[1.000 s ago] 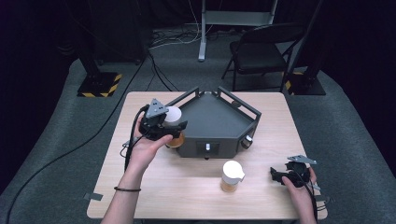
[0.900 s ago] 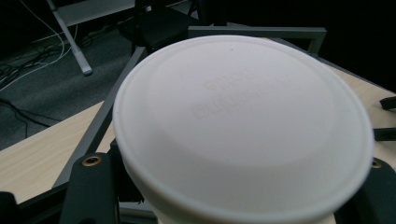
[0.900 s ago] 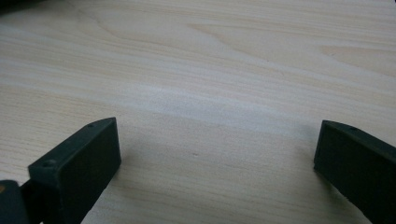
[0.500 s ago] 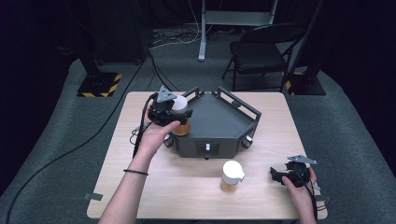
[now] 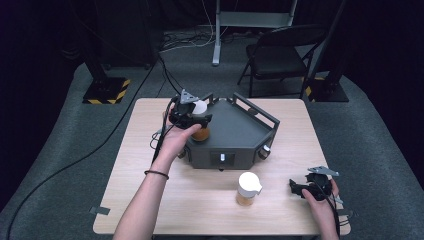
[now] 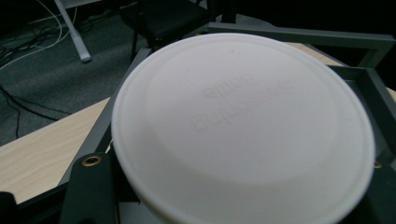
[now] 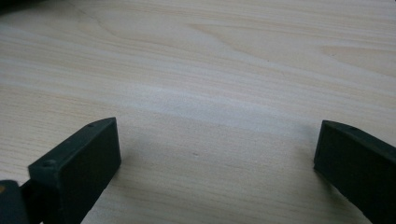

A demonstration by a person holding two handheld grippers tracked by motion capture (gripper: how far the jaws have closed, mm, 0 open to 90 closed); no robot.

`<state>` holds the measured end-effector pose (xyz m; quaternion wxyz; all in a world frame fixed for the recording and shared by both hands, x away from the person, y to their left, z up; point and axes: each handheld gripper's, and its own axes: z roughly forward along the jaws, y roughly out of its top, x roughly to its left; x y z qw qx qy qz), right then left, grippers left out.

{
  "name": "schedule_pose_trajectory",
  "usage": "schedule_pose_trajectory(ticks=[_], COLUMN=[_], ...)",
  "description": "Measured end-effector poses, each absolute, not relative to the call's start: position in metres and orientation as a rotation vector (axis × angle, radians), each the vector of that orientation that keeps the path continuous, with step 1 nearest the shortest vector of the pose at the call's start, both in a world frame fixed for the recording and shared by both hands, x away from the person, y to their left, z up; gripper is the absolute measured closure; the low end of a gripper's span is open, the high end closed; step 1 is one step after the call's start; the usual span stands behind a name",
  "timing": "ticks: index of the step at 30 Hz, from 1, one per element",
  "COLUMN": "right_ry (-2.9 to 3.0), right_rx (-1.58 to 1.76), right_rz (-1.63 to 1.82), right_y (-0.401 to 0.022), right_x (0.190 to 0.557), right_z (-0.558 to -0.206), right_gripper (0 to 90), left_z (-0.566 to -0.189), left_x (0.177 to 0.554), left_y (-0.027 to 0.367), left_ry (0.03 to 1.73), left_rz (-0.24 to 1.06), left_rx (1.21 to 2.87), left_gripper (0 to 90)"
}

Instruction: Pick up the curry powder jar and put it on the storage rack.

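Note:
My left gripper (image 5: 196, 120) is shut on a jar (image 5: 200, 106) with a white lid and orange contents, held upright at the left corner of the grey angular platform (image 5: 235, 127). In the left gripper view the jar's white lid (image 6: 243, 126) is very close, with the platform's frame (image 6: 299, 35) behind it. A second white-lidded jar (image 5: 248, 189) with orange contents stands on the table in front of the platform. My right gripper (image 5: 300, 189) rests at the table's front right, its jaws open (image 7: 215, 154) over bare wood.
The wooden table (image 5: 150, 130) has bare room at its left and front left. A folding chair (image 5: 280, 55) and stand bases sit on the dark floor beyond the far edge. Cables trail off the table's left side.
My left hand carried the jar away from the person and to the right, from beside the platform's left side to its left corner. The right gripper stayed where it was.

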<state>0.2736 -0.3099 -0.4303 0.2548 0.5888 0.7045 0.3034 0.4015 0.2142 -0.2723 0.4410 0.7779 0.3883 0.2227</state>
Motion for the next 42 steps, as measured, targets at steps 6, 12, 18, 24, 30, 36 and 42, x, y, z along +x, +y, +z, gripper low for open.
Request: schedule_pose_trajectory(ticks=[6, 12, 18, 24, 30, 36, 42], right_ry=[1.915, 1.915, 1.915, 1.915, 1.915, 1.915, 1.915], right_rx=[1.598, 1.598, 1.598, 1.598, 1.598, 1.598, 1.599], right_rz=[0.824, 0.824, 0.824, 0.824, 0.824, 0.824, 0.824], right_y=[-0.31, -0.31, -0.31, -0.31, -0.31, -0.31, -0.31], right_x=[0.274, 0.274, 0.274, 0.274, 0.274, 0.274, 0.274], right_z=[-0.43, -0.43, -0.43, -0.43, -0.43, -0.43, -0.43], right_gripper=[0.0, 0.0, 0.0, 0.0, 0.0, 0.0, 0.0], left_z=[-0.272, -0.266, -0.26, -0.258, -0.253, -0.249, -0.246], left_x=[0.408, 0.414, 0.415, 0.409, 0.397, 0.383, 0.368], left_y=[0.214, 0.213, 0.212, 0.217, 0.227, 0.233, 0.238], left_ry=[0.984, 0.997, 0.995, 1.011, 1.009, 0.999, 0.964], left_rz=[0.537, 0.506, 0.489, 0.488, 0.493, 0.527, 0.547], left_rx=[1.923, 1.939, 1.942, 1.912, 1.901, 1.92, 1.918], left_gripper=[33.6, 31.2, 22.3, 15.5, 13.2, 11.2, 8.8])
